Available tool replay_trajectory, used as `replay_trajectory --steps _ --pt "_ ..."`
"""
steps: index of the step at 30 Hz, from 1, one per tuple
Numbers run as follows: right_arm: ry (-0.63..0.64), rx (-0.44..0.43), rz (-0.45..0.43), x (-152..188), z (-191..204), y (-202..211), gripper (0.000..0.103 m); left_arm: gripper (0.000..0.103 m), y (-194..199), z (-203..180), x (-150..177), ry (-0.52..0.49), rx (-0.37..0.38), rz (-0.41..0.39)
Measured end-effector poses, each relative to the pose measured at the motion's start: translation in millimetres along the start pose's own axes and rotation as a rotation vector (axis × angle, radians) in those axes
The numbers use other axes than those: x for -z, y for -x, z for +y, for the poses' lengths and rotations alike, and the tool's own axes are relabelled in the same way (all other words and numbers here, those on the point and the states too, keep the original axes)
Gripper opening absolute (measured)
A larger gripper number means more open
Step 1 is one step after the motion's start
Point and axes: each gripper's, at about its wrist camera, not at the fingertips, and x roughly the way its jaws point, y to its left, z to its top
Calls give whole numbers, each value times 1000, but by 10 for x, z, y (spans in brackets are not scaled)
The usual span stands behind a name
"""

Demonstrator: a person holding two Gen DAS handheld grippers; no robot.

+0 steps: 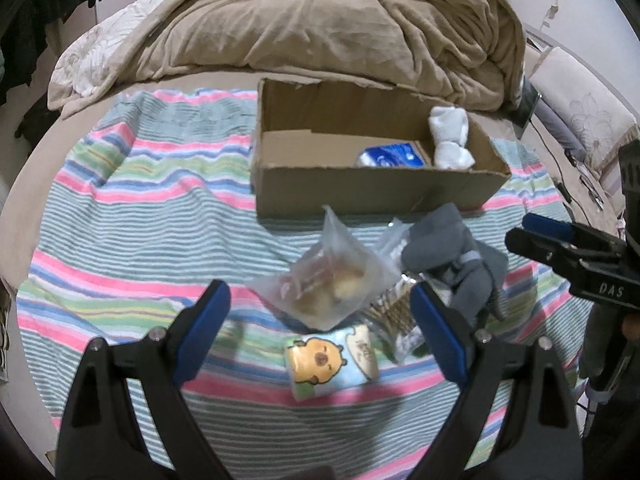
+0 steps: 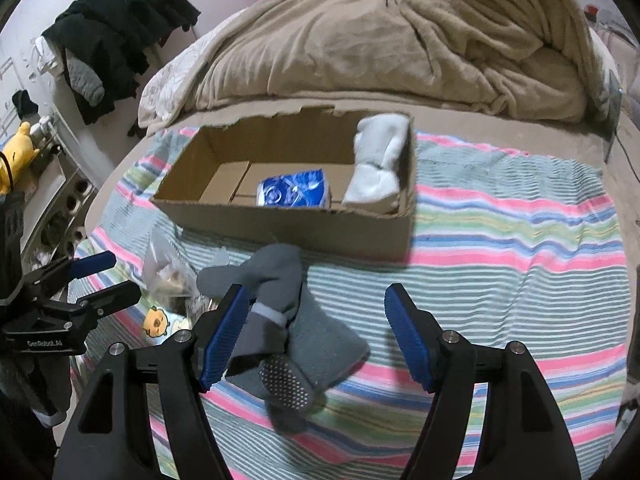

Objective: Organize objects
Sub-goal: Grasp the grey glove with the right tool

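Right now both grippers hang over a striped blanket (image 1: 132,216) spread across the bed, each with its 2 blue-padded fingers spread wide and nothing between them. The left gripper (image 1: 320,320) sits above a small pile: a clear plastic bag (image 1: 328,280) with something brownish inside, a cartoon-printed pack (image 1: 332,360) with an orange animal on it lying just in front of that, and a crinkly transparent wrapper (image 1: 394,312) tucked against the right finger. The right gripper (image 2: 316,324) is over the grey socks (image 2: 284,320), a bundled pair with a paler band round the middle and dotted grip soles facing up; the bundle lies against the inner side of that gripper's left finger (image 2: 224,332), well short of the other finger. From the left wrist view the same grey socks (image 1: 456,264) lie just right of the plastic bag, touching the pile.

Beyond all this stands an open cardboard box (image 2: 280,228), low and long, with ragged edges. Inside it, a white sock bundle (image 2: 376,160) leans in the right end, and a blue-and-white packet (image 2: 296,194) lies on the floor of the box beside it. A rumpled tan duvet (image 2: 400,40) fills the far half of the bed, and dark clothes (image 2: 120,20) are heaped off to the left.
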Motion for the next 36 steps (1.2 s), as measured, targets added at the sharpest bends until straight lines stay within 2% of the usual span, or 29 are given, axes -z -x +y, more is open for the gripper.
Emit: replay_trajectory --steps 6,9,14,20,23,26,29,36 --pt "19 -13 30 17 73 -136 74 92 -198 -28 51 -53 -39 47" --pt "24 -17 45 27 102 -207 74 92 -273 -46 90 -111 -125 45" --pt "39 -41 62 23 157 -313 74 92 -386 -13 95 -120 -121 67" --pt "71 -55 74 34 250 -403 72 92 -513 64 78 -87 -99 77" --pt "85 -46 96 45 263 -466 64 89 -528 93 64 -71 -82 72" --pt "95 -18 97 55 258 -494 46 79 -523 112 54 -63 -86 68" --pt "92 -23 80 38 231 -464 36 71 -503 135 51 -54 -73 62" --pt "78 -16 30 -33 153 -299 26 63 -395 158 49 -29 -52 43"
